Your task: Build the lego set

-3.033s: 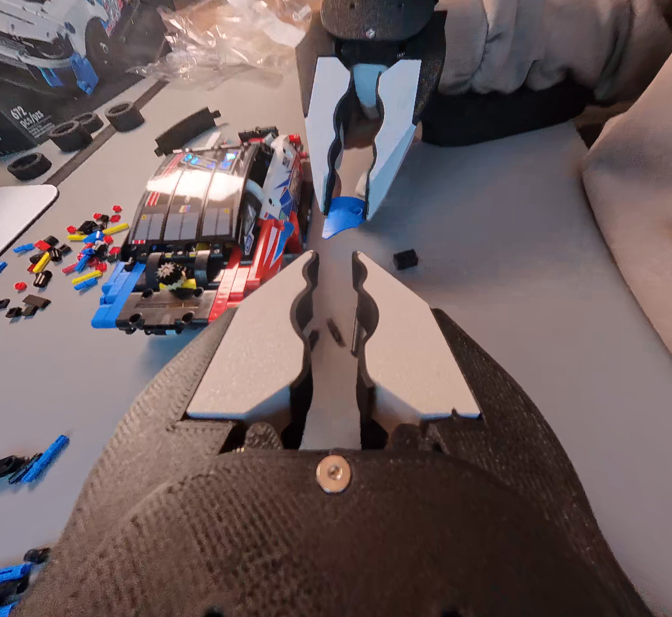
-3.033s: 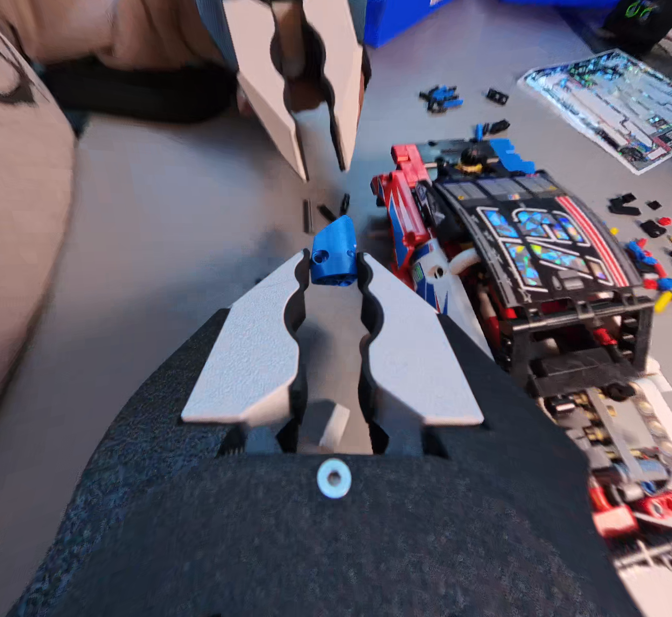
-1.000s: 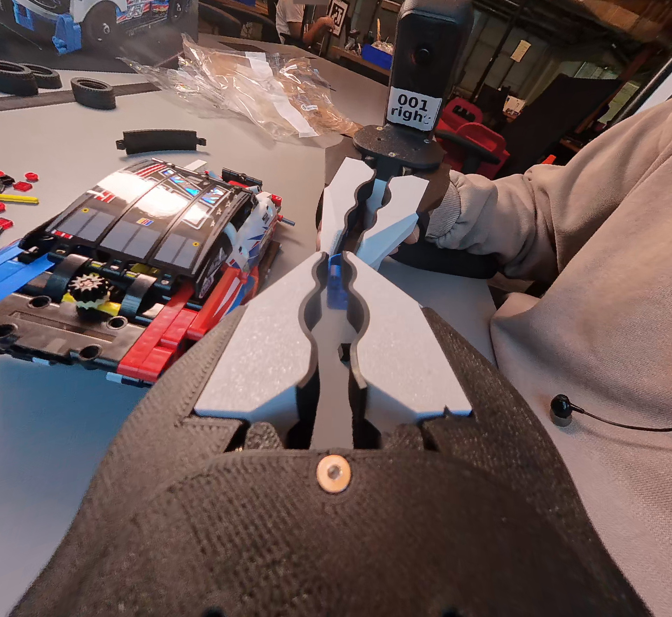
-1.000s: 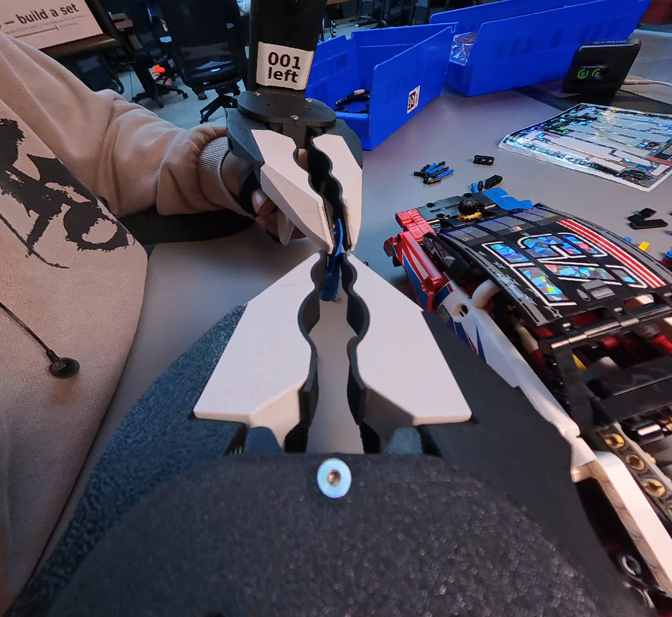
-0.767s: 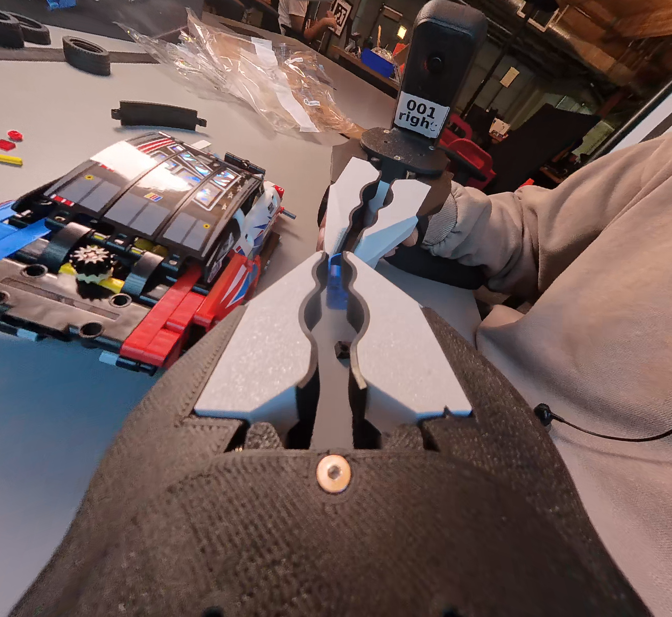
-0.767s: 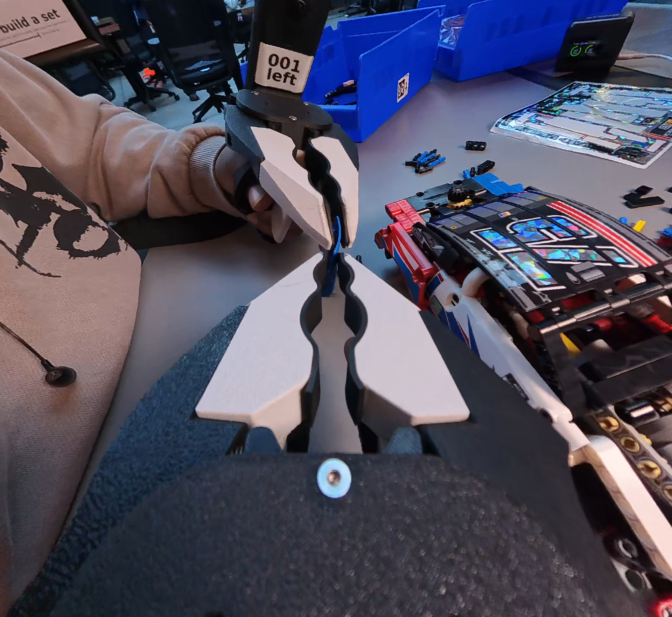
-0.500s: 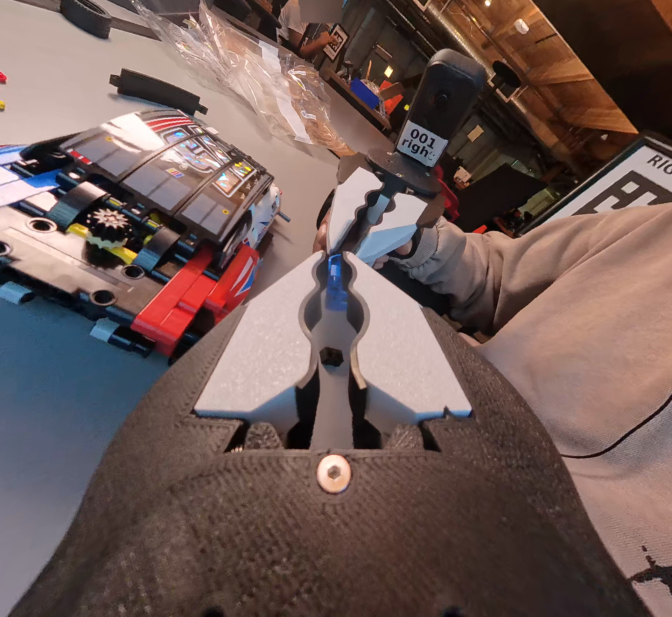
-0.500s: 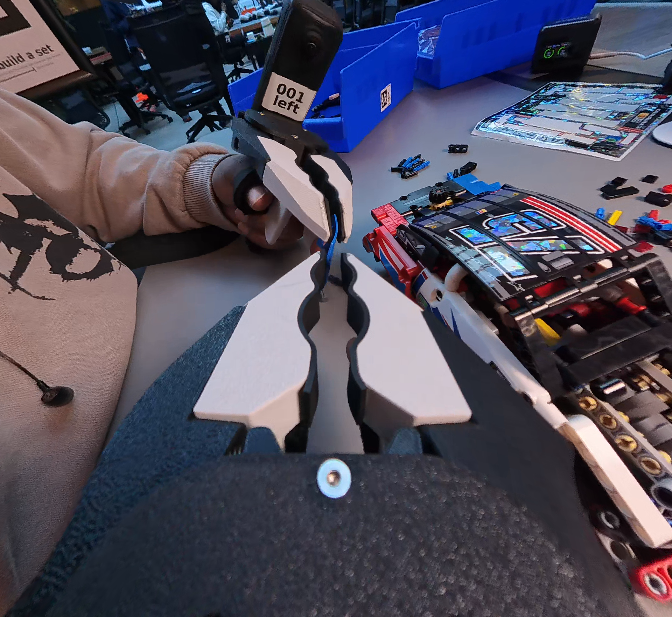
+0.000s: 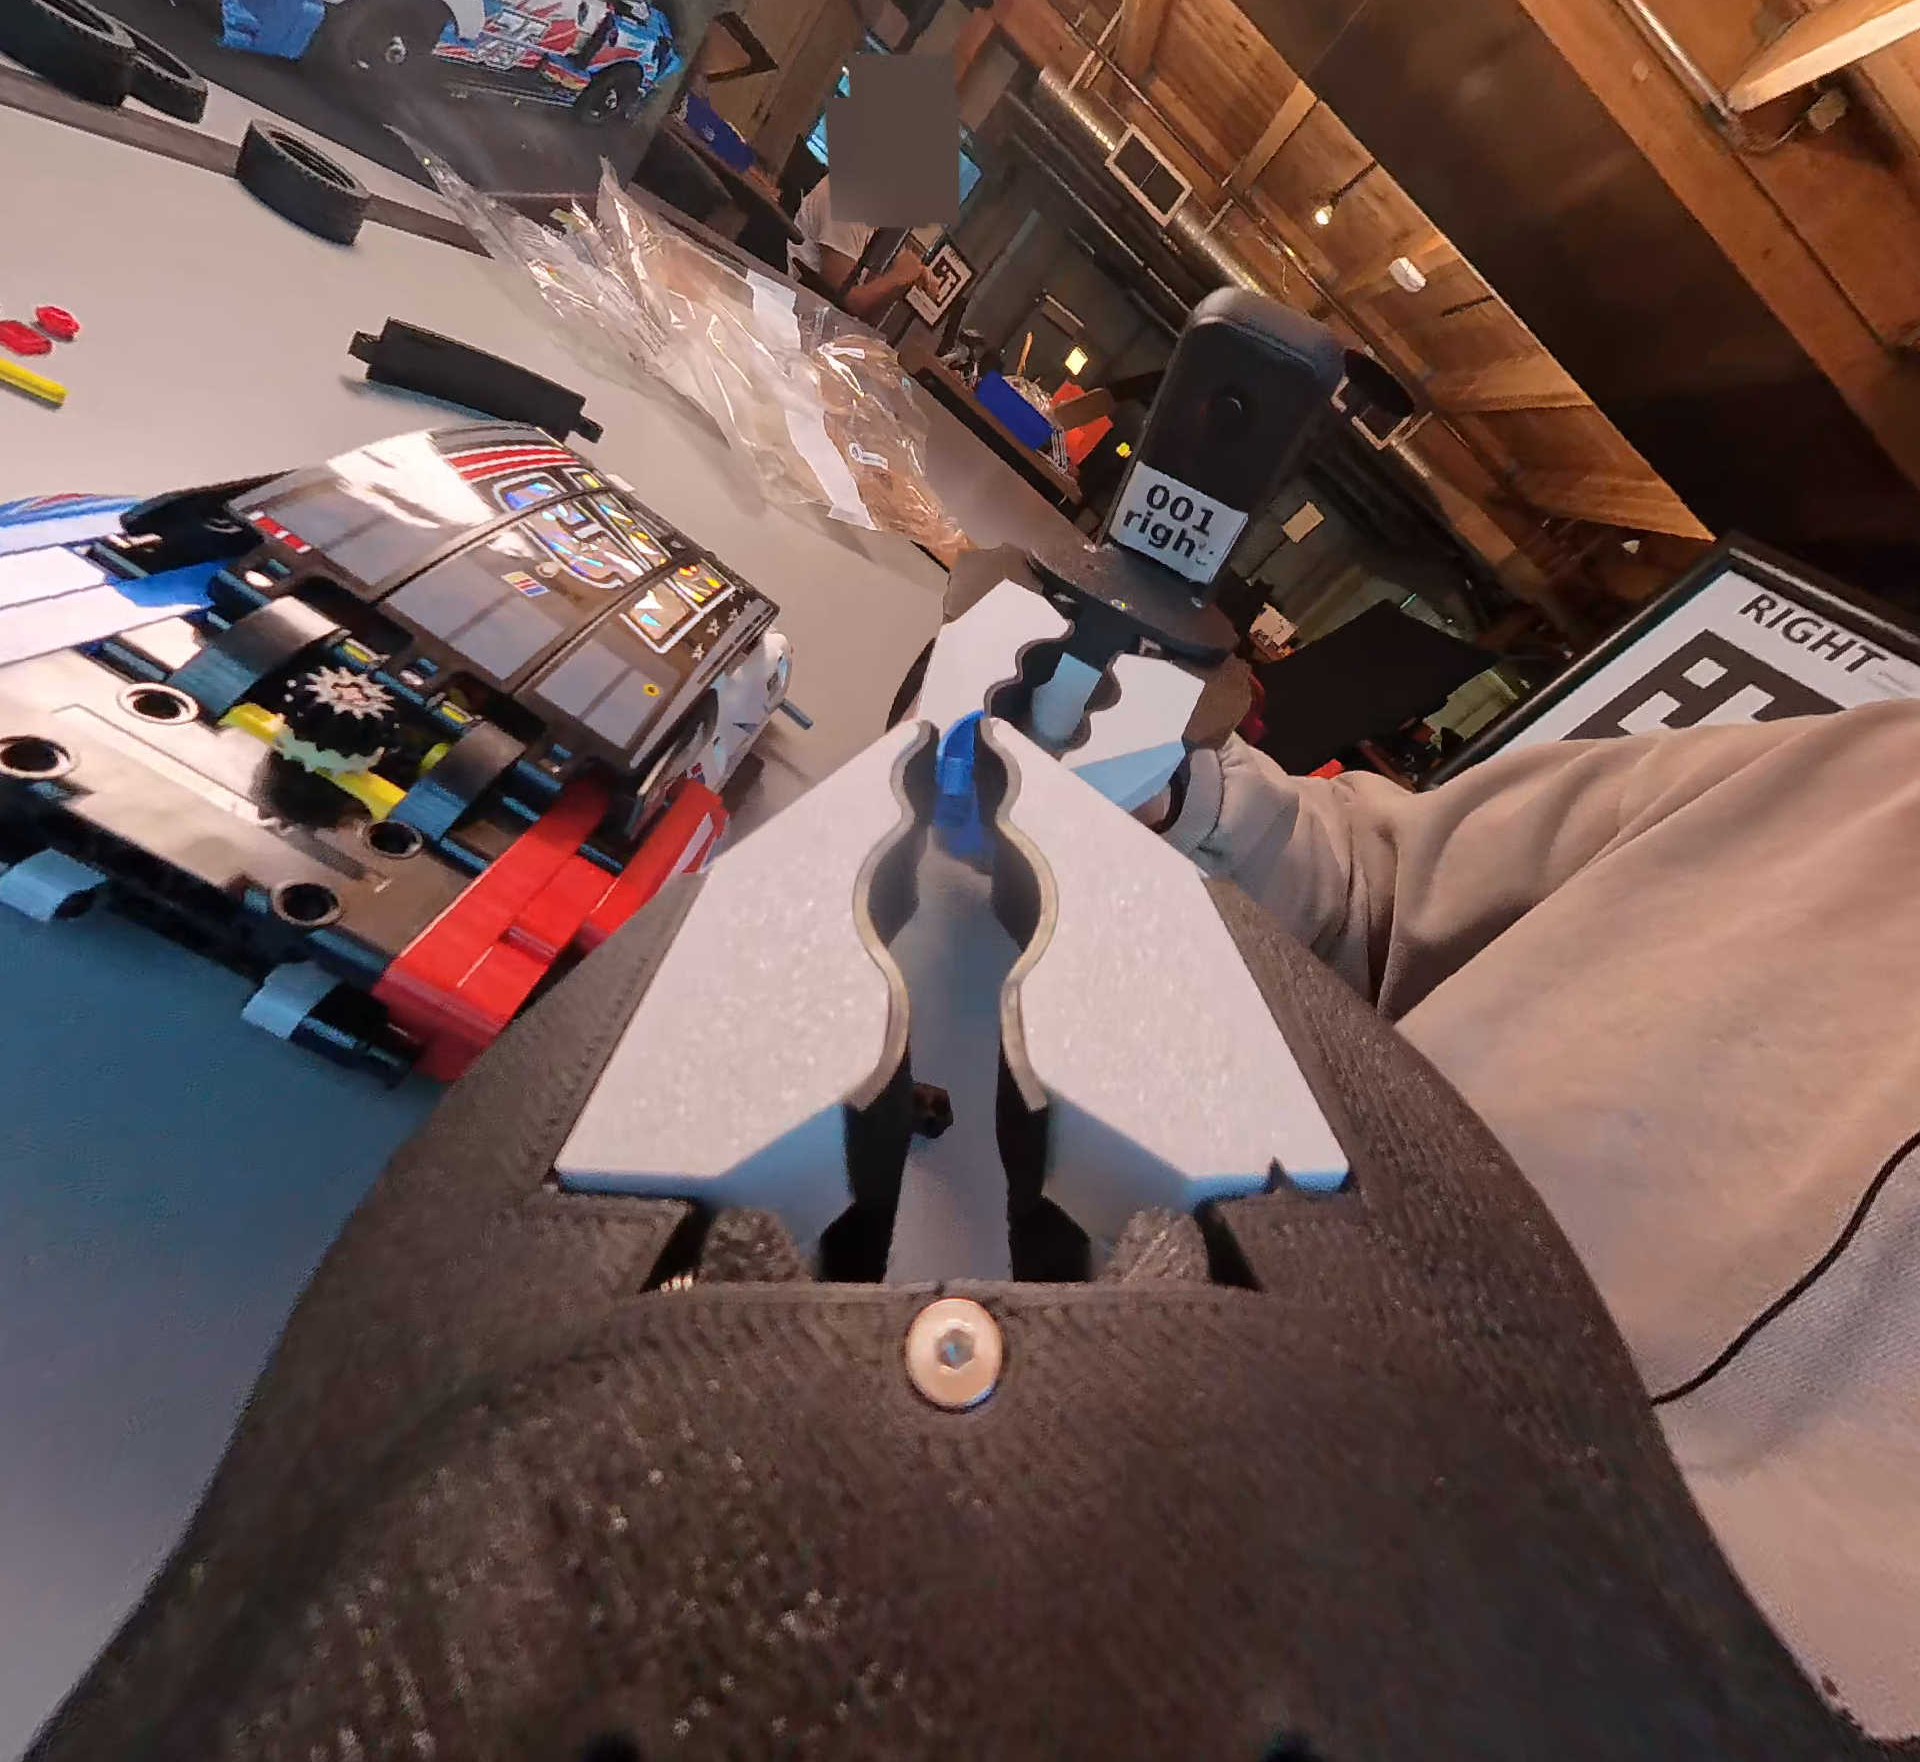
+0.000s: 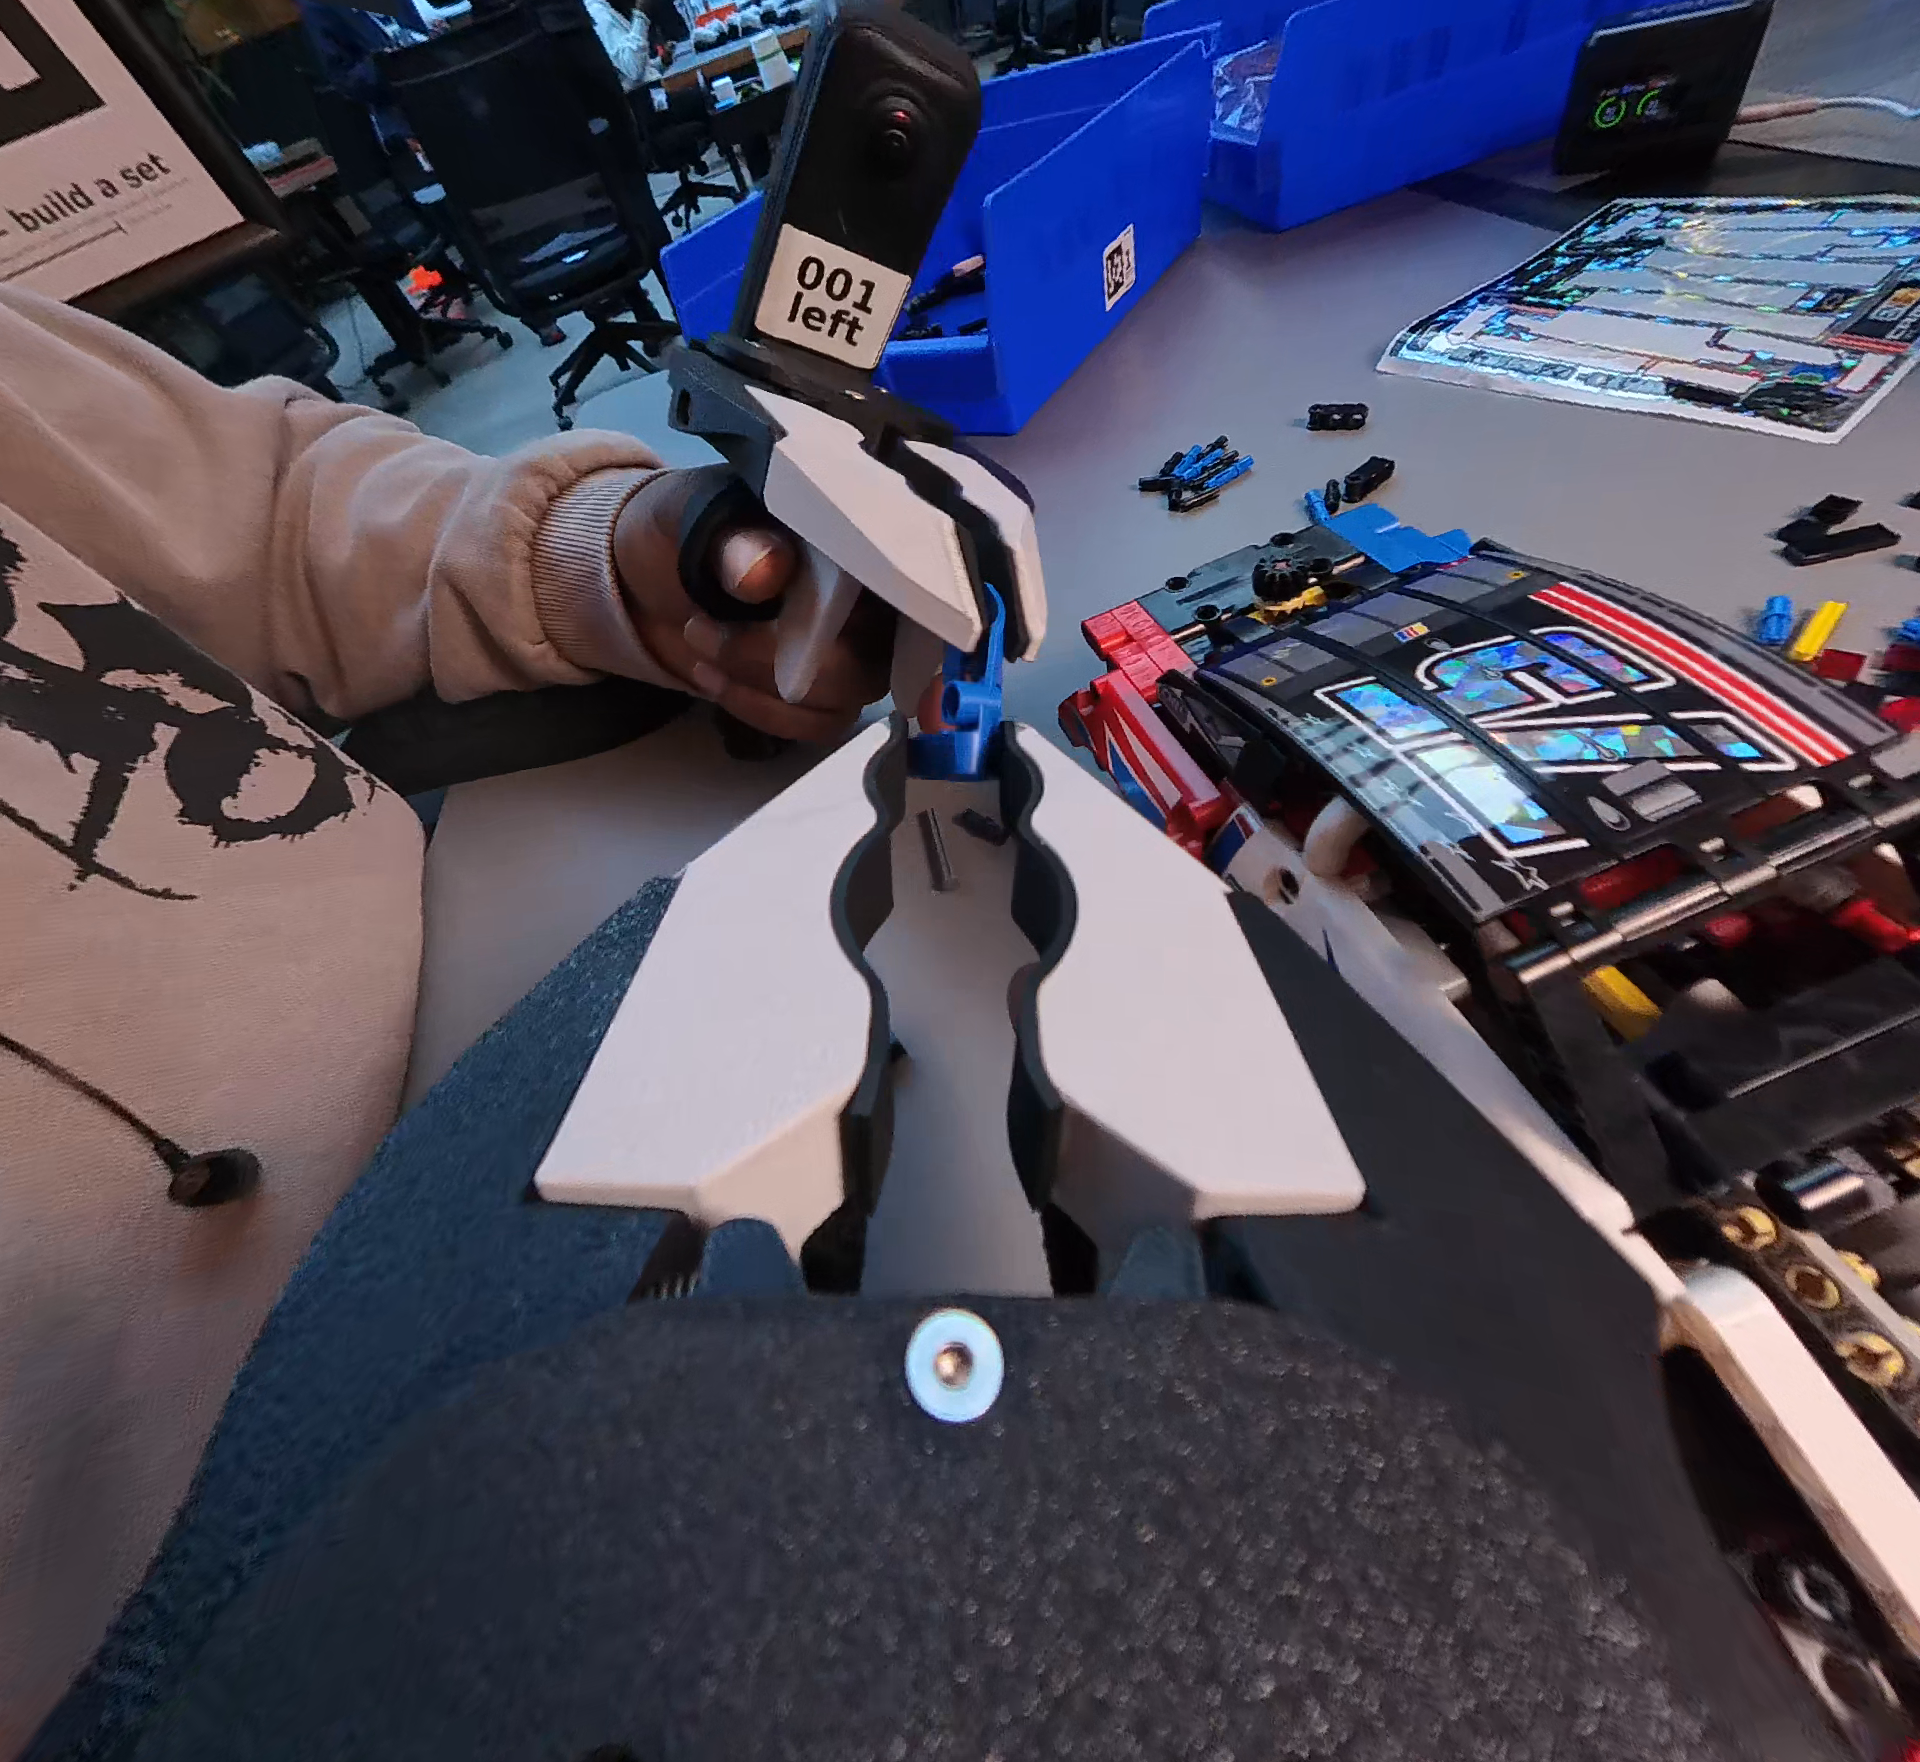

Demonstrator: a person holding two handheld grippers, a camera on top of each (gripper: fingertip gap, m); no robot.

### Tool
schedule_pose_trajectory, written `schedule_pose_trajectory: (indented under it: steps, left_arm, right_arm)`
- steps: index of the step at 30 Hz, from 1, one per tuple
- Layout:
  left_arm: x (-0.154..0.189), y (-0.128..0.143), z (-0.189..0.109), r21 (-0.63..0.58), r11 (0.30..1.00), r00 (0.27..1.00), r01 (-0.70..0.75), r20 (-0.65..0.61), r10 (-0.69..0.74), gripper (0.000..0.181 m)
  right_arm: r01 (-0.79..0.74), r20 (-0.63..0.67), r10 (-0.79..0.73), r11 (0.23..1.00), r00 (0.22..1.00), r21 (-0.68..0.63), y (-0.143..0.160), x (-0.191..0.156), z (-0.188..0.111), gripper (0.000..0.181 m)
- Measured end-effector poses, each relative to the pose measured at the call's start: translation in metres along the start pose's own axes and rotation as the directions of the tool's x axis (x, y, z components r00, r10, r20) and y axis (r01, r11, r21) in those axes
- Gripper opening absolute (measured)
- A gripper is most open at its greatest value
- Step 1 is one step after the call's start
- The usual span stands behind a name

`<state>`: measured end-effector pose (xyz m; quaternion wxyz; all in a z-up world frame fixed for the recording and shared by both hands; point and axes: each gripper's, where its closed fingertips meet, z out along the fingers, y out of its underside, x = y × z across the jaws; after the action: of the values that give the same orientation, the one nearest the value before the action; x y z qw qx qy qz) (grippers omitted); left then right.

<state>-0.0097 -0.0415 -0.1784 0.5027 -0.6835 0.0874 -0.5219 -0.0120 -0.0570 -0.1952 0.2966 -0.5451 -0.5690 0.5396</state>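
A small blue lego piece is held in the air between both grippers, which meet tip to tip. My left gripper is shut on its thin curved edge; it also shows in the right wrist view. My right gripper has its tips against the piece's wider lower end; it also shows in the left wrist view. The part-built lego car, with a black roof and red side, lies on the grey table beside the grippers.
Clear plastic bags, a tyre and a black curved part lie behind the car. Blue bins, a sticker sheet and loose small parts lie on the far side. Black pins lie under the grippers.
Both grippers lifted the blue piece off the table and tilted up. In the last half second the piece turned so its wide face shows, and my right jaws stand a little wider.
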Motion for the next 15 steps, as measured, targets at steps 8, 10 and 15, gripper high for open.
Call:
schedule_pose_trajectory:
  steps: [8,10,15]
  left_arm:
    - [0.009,0.02,0.002,-0.13,0.983,0.992,-0.128,0.0,0.13,0.006]
    - [0.011,0.022,0.002,-0.143,0.983,0.994,-0.112,-0.015,0.111,0.006]
    - [0.019,0.028,0.003,-0.158,0.987,0.997,-0.038,-0.069,0.027,0.006]
  right_arm:
    - [-0.038,0.047,0.037,0.999,0.998,0.016,-0.003,-0.003,-0.019,0.015]
    - [-0.034,0.058,0.032,0.999,0.998,0.031,-0.006,-0.005,-0.019,0.015]
    - [-0.054,0.111,0.044,0.995,0.993,0.085,-0.013,-0.011,-0.019,0.014]
